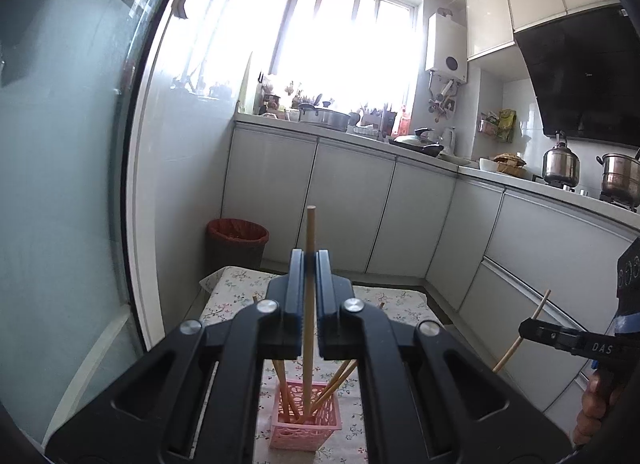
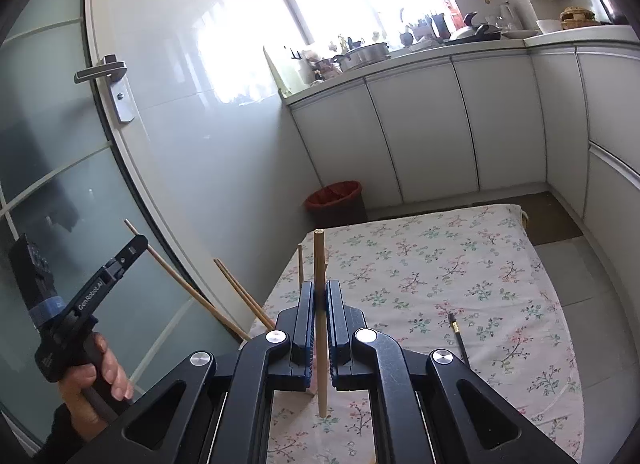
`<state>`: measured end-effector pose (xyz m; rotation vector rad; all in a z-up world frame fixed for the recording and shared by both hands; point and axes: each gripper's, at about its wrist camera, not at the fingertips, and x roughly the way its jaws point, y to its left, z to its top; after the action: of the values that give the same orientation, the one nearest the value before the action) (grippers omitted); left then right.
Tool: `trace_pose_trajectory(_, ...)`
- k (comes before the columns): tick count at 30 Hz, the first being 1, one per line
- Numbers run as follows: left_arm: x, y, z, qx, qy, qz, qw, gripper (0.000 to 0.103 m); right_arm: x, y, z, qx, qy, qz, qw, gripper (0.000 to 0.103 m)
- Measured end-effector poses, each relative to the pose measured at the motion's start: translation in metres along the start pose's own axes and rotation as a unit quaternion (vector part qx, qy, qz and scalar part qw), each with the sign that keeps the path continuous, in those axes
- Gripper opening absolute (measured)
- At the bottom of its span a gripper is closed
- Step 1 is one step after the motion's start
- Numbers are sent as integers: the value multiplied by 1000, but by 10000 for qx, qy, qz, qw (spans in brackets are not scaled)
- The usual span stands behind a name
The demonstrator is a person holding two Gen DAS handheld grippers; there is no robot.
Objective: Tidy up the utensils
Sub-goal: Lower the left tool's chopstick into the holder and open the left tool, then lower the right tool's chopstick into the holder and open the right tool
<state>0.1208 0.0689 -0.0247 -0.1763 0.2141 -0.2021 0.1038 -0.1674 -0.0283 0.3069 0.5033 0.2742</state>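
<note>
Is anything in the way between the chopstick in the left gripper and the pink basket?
Nothing visible blocks it. The chopstick hangs over the pink basket; only the chopsticks already inside lean across part of its opening.

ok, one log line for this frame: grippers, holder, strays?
left gripper: shut on wooden chopstick above pink basket | right gripper: shut on wooden chopstick | loose: black chopstick on floral cloth
</note>
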Motion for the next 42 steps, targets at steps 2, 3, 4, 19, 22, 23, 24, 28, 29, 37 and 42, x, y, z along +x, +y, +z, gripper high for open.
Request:
trace_pose_trajectory(2, 9, 1, -5, 4, 107, 57, 9999, 5, 3, 1, 0, 29, 5, 2, 10000, 6)
trace_pose_trajectory(3, 15, 2, -9, 13, 199, 81, 9998, 6, 4, 2, 0, 44, 6, 8, 10000, 6)
trace_pose_trajectory(4, 19, 2, -12, 32, 274, 104, 9996, 6, 5, 2, 1, 59, 1, 16, 10000, 6)
trace_pose_trajectory(19, 36, 13, -29, -248, 890, 49, 9957, 53, 15, 14, 18, 446, -353, 192, 9982, 6)
trace_pose_trajectory(22, 27, 15, -26, -325, 986, 121, 9945, 67, 21, 20, 19, 486, -411, 247, 9977, 6)
trace_pose_trajectory(23, 26, 16, -27, -333, 1068, 158, 9936, 71, 23, 21, 20, 486, -427, 250, 9976, 6)
trace_pose_trajectory(24, 26, 17, -28, -344, 1188, 195, 9921, 75, 25, 23, 20, 481, -459, 236, 9975, 6)
trace_pose_trajectory(28, 25, 21, -35, -314, 1678, 445, 9843, 82, 40, 28, 19, 445, -488, 119, 9977, 6)
trace_pose_trajectory(29, 26, 23, -37, -339, 1739, 462, 9831, 82, 44, 29, 18, 460, -486, 110, 9977, 6)
trace_pose_trajectory(37, 32, 34, -51, -499, 2101, 566, 9748, 83, 82, 31, 7, 472, -345, -59, 9983, 6)
trace_pose_trajectory(42, 35, 37, -51, -619, 2168, 518, 9729, 83, 101, 33, -3, 345, -160, -215, 9990, 6)
